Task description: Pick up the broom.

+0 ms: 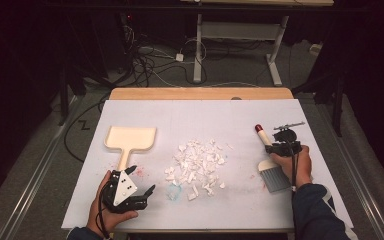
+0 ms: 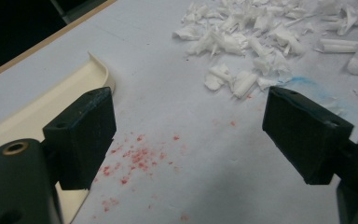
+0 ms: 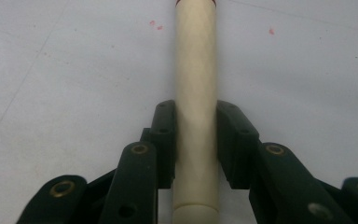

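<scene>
Now right tool point(image 3: 196, 140) clamped on brush handle point(image 3: 195, 70) — flat, table

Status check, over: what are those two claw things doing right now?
Right gripper shut on brush handle. Left gripper open beside dustpan, holding nothing. Paper scraps between them, path clear.

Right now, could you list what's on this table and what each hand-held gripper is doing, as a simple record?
Surface: white table
Middle: pile of white scraps
Left side: cream dustpan, lying flat
Right side: brush, cream handle, grey bristles
Left hand-held gripper: open, holding nothing, beside the dustpan's handle
Right hand-held gripper: shut on the brush handle
Stains: red specks
</scene>
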A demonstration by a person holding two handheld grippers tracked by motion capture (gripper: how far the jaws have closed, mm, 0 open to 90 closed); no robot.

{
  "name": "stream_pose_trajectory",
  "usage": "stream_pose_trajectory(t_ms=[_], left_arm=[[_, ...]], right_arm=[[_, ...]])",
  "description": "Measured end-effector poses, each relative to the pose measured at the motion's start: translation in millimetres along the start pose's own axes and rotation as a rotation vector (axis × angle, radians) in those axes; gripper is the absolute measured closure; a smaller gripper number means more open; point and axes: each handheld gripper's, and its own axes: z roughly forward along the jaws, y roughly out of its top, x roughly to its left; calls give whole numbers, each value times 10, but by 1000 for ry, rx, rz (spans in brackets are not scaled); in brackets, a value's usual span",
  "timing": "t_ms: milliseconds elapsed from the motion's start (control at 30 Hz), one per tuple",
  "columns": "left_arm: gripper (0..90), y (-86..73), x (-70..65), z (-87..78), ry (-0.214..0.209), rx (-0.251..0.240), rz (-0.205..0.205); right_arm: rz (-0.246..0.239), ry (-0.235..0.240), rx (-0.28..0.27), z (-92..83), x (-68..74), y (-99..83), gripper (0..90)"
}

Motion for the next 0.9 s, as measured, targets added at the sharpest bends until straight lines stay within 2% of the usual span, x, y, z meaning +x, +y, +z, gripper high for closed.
stream_pose_trajectory(t_ms=[167,233,333,367,400,500,567,633,667,700,733,767,800,900], left_arm=[[165,-1,0,8,-6,5,-1],[165,-3,1,3,-7,4,-4],[165,-13,6,-4,-7,8,-9],[165,-15,7,-3,-6,8,-11],[165,-15,4,-8,-5,8,-14],[167,-6,0,-18,2,-1,2],[170,-4,-3,-20,4,1,0],[170,-1,1,-15,2,4,-5],[170,3,0,-13,1,0,-10],[170,3,0,-13,1,0,-10],[171,7,-1,-13,-1,-3,-15],[171,16,-2,-13,-4,0,-19],[175,29,-7,-9,-3,-2,-24],[177,124,-46,-8,-35,-28,-60]], right_arm=[[-18,30,-12,-18,-44,-12,715],[-18,46,-36,-52,-69,-36,715],[-15,64,-100,-149,-102,-80,717],[-15,64,-100,-149,-102,-80,717],[-19,71,-153,-256,-108,-98,718],[-37,80,-225,-399,-93,-139,718],[-51,105,-277,-497,-91,-189,719],[-56,106,-319,-599,-93,-235,719],[-61,122,-348,-651,-100,-262,719],[-61,122,-348,-651,-100,-262,719],[-58,127,-381,-744,-110,-311,719],[-58,127,-381,-744,-110,-311,719],[-54,135,-420,-840,-110,-362,719],[-58,147,-469,-979,-89,-411,719]])
